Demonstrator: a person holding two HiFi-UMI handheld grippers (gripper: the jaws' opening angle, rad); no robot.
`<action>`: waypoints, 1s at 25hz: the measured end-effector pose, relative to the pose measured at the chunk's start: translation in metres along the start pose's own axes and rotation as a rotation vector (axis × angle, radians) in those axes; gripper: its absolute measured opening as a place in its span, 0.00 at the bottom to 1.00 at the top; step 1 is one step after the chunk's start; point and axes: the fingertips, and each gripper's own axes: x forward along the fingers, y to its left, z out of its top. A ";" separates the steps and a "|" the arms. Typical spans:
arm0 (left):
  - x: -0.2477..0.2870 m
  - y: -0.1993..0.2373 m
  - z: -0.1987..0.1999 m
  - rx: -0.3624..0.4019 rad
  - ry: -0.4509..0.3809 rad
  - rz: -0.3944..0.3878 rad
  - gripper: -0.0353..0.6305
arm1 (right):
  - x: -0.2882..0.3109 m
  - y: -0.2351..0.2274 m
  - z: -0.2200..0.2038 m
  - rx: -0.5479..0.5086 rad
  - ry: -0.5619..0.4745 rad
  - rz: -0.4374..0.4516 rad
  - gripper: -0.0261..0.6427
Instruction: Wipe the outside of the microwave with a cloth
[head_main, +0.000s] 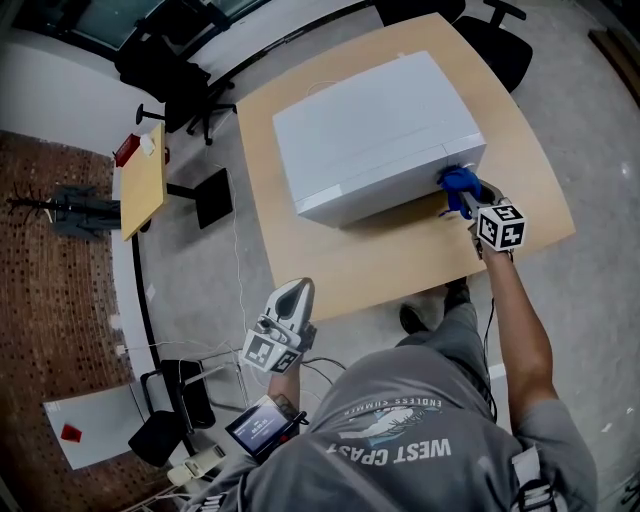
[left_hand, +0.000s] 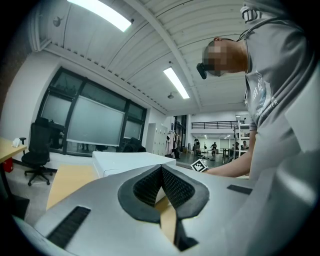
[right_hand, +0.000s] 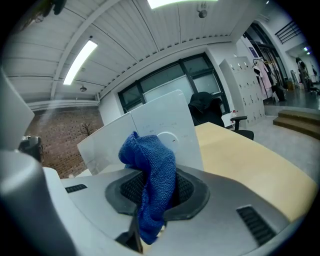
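Note:
The white microwave (head_main: 375, 135) sits on a wooden table (head_main: 345, 265), its front face toward me. My right gripper (head_main: 455, 188) is shut on a blue cloth (head_main: 458, 181) and holds it against the microwave's front right corner. In the right gripper view the blue cloth (right_hand: 150, 180) bunches up between the jaws, with the microwave's control panel and dial (right_hand: 165, 137) just behind it. My left gripper (head_main: 297, 292) hangs off the table's near left edge, shut and empty. In the left gripper view its pads (left_hand: 172, 187) meet, and the microwave (left_hand: 130, 162) lies beyond.
A smaller wooden desk (head_main: 143, 180) stands at the left beside black office chairs (head_main: 165, 70). Cables and small devices (head_main: 262, 425) lie on the floor near my feet. More chairs (head_main: 500, 40) stand behind the table. Bare tabletop shows in front of the microwave.

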 end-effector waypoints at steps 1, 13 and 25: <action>0.002 -0.001 0.000 0.000 0.001 -0.002 0.09 | -0.001 -0.002 -0.001 0.003 0.002 -0.001 0.18; 0.024 0.000 -0.006 -0.011 0.018 0.001 0.09 | -0.020 -0.075 0.007 0.111 -0.036 -0.102 0.17; 0.047 0.004 -0.002 -0.024 -0.008 -0.005 0.09 | -0.025 -0.083 0.029 0.119 -0.051 -0.105 0.17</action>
